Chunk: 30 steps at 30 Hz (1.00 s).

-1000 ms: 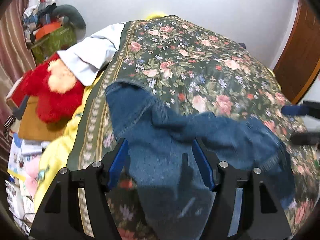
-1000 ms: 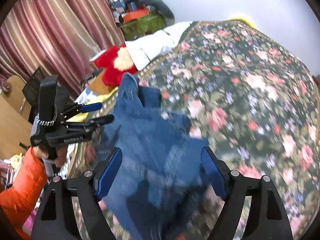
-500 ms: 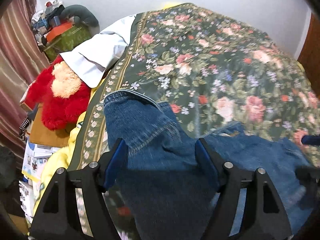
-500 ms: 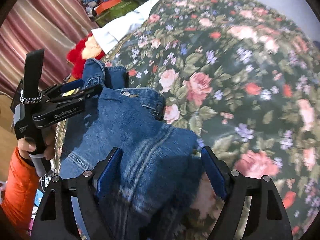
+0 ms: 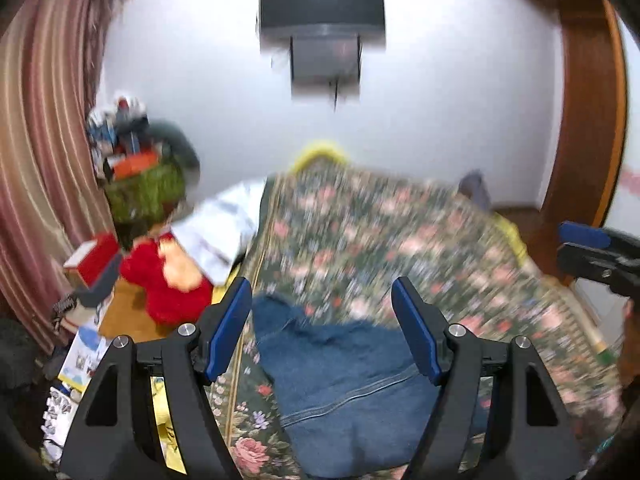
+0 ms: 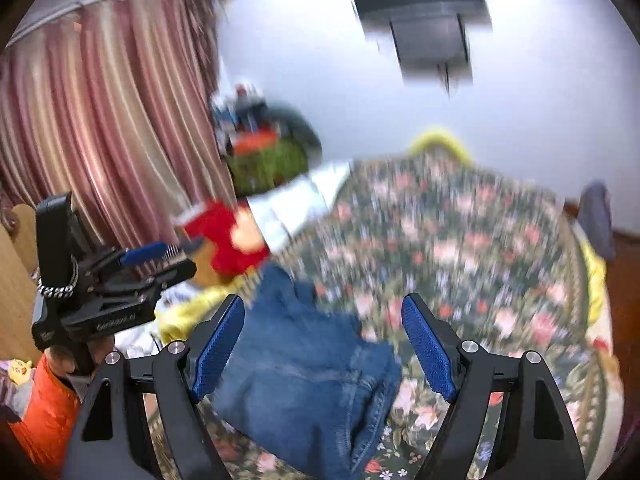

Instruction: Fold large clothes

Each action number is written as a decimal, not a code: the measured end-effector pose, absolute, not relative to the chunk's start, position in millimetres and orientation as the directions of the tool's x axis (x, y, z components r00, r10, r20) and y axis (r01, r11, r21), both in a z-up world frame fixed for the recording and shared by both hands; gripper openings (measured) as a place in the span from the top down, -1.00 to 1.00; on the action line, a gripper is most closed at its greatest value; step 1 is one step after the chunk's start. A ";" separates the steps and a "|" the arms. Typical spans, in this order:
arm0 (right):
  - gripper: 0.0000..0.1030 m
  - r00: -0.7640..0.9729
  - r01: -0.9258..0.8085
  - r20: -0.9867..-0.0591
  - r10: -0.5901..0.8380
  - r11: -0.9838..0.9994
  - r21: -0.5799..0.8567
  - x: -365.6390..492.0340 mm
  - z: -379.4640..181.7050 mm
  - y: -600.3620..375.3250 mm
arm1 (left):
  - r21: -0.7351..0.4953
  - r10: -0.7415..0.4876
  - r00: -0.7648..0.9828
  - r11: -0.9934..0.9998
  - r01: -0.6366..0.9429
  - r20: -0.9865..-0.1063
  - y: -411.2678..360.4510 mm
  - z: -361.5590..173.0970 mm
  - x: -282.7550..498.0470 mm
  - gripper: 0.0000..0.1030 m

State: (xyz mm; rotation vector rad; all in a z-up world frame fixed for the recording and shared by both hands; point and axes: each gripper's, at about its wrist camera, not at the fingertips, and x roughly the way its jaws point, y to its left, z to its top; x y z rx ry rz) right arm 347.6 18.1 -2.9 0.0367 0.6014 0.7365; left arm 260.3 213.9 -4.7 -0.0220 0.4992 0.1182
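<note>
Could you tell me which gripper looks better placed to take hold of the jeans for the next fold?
Probably the left gripper: it is open with the jeans spread directly between its fingers. The right gripper, also open, frames mainly their bunched edge.

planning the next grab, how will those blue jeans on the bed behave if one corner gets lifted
The jeans will likely hang floppy: they already lie bunched and creased on the floral bedspread. Thick seams and stacked layers suggest they are fairly heavy, so a one-corner lift would probably drag the rest. Both tongs, left and right, stand open above them.
</note>
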 end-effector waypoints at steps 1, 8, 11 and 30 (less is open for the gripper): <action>-0.54 0.604 -0.626 -0.466 0.647 0.747 0.225 334.4 9.7 14.0 | 0.000 0.101 0.885 0.994 -0.114 -0.454 210.7 4.3 250.0 -0.41; -0.54 0.701 -0.651 -0.246 0.669 0.742 0.163 233.3 67.2 -7.7 | 0.019 0.136 0.962 0.991 -0.135 -0.235 165.9 46.8 150.6 -0.41; -0.54 0.731 -0.640 -0.189 0.656 0.755 0.145 198.6 72.8 -12.8 | 0.042 0.174 0.966 0.985 -0.169 -0.192 152.7 46.8 125.2 -0.42; -1.00 0.828 -0.517 -0.220 0.515 0.854 0.056 126.8 50.0 -16.0 | -0.050 0.233 0.946 0.967 -0.250 -0.225 150.7 19.7 81.7 -0.99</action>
